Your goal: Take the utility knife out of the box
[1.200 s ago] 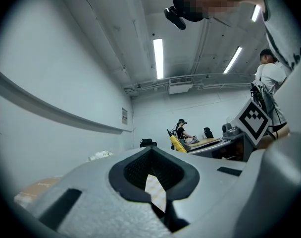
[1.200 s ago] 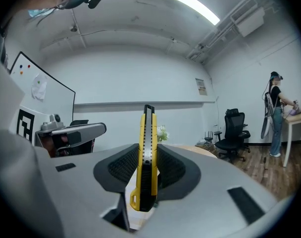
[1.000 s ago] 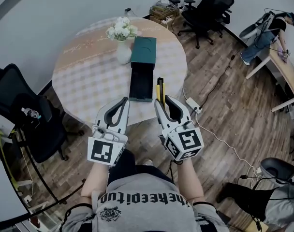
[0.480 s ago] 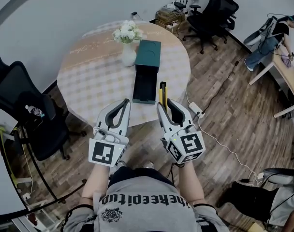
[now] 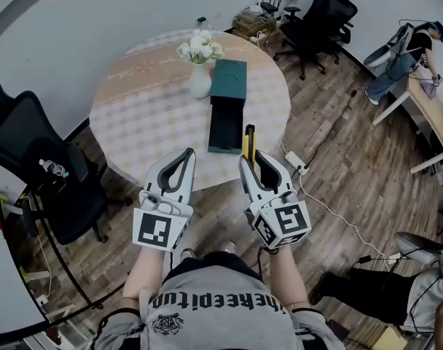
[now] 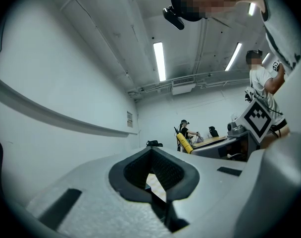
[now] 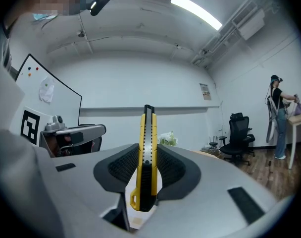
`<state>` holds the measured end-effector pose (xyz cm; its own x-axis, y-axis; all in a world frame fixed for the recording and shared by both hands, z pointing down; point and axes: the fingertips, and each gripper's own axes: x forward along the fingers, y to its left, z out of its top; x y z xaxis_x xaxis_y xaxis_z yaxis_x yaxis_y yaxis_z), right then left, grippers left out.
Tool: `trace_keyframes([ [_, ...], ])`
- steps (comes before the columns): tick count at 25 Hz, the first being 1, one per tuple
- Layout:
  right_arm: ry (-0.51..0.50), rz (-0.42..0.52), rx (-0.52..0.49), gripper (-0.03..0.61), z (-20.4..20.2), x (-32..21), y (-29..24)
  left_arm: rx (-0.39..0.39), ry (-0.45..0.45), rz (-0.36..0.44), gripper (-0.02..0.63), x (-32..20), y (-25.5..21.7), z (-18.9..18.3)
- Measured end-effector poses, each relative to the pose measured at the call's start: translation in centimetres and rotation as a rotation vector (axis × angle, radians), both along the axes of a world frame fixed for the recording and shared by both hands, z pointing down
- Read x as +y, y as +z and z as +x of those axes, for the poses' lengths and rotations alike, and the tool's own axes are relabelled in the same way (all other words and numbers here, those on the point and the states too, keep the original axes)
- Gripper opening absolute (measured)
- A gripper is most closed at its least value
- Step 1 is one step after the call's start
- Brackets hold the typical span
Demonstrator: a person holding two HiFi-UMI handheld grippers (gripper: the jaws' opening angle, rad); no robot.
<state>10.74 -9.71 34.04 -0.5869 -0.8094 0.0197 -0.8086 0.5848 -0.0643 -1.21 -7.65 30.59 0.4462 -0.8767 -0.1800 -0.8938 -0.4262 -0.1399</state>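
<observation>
- The right gripper point(image 5: 252, 156), in the lower centre of the head view, is clamping a yellow-and-black utility knife point(image 5: 248, 138). Its pads are pressing on the handle's two flat sides, and the knife's tip is pointing away from the person.
- The left gripper point(image 5: 186, 154), lower left of centre, is carrying nothing, and its jaw tips are meeting.
- The knife is sitting outside the dark green rectangular box point(image 5: 229, 79), just right of the box's pulled-out black tray point(image 5: 221, 126), over the near edge of the round checked table point(image 5: 149, 115).
- The extraction is looking essentially done. What is remaining is probably setting the knife down.
- Risk: the pads are gripping only the rear of the handle, so a quick swing could make the knife pivot or slip and fall to the floor.
- Risk: a forward reach could knock the tray or the white vase of flowers point(image 5: 200, 82).
</observation>
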Motion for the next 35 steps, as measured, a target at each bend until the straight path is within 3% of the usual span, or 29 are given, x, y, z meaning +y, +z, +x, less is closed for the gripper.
trace_keyframes([
  [4, 0.032, 0.012, -0.002, 0.118, -0.8, 0.6, -0.6, 0.023, 0.019, -0.046, 0.017, 0.6, 0.0, -1.2],
  [8, 0.059, 0.017, 0.007, 0.118, -1.7, 1.8, -0.8, -0.005, 0.031, -0.01, 0.017, 1.4, 0.1, -2.7],
  [19, 0.154, 0.036, 0.011, 0.118, -3.1, 6.0, -1.2, 0.012, 0.115, 0.022, 0.017, 4.5, -0.5, -4.8],
  [24, 0.177, 0.04, 0.007, 0.118, -3.9, 8.1, -0.9, 0.029, 0.136, -0.022, 0.017, 6.4, 0.0, -5.5],
  [31, 0.204, 0.033, 0.0, 0.118, -4.8, 10.3, -0.3, 0.007, 0.158, 0.012, 0.017, 8.1, 0.3, -6.7],
  [35, 0.215, 0.033, 0.0, 0.118, -5.1, 10.9, -0.1, 0.024, 0.161, -0.028, 0.017, 8.5, 0.5, -7.1],
])
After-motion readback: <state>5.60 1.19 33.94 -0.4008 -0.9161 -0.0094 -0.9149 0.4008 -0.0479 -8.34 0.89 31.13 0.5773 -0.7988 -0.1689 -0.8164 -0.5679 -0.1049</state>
